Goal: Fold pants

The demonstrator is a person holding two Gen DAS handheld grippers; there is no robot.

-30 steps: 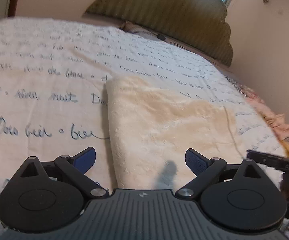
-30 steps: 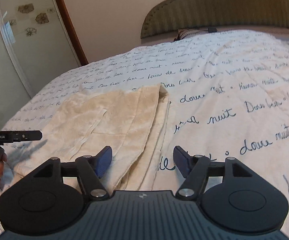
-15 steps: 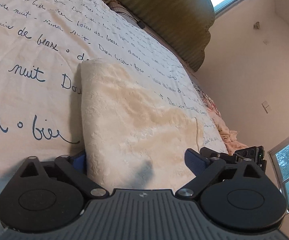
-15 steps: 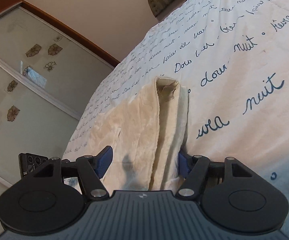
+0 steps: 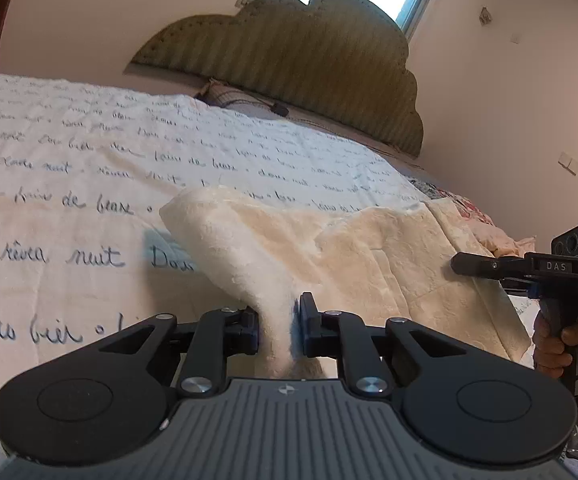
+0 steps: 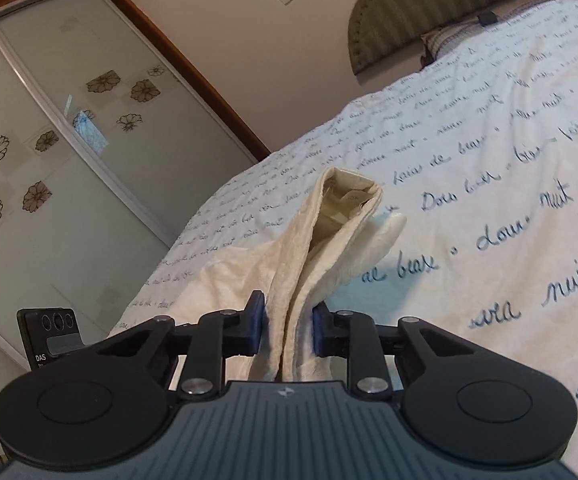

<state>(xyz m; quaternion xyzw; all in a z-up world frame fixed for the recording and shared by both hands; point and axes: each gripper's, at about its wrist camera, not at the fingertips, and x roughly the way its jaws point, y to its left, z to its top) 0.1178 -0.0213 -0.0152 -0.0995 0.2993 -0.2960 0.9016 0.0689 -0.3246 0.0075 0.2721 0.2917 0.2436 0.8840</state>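
Cream pants [image 5: 369,256], folded lengthwise, lie on a bed. My left gripper [image 5: 277,328] pinches one near corner of the cloth; its jaws are closing and the pads press the fabric, which rises in a ridge from them. My right gripper [image 6: 287,328] grips the other near corner of the pants [image 6: 329,232], jaws closing on several bunched layers, and the open waistband end stands up beyond it. In the left wrist view the right gripper [image 5: 461,264] shows at the right edge, held by a hand [image 5: 553,340].
The white bedspread [image 5: 89,184] with dark script spreads around the pants. A padded olive headboard [image 5: 297,56] stands at the far end. Sliding wardrobe doors with flower prints [image 6: 49,160] are to the left. Patterned bedding [image 5: 485,220] lies at the bed's right edge.
Both grippers went from open above the pants to closed on the near edge. The cloth has lifted off the bed at both corners.
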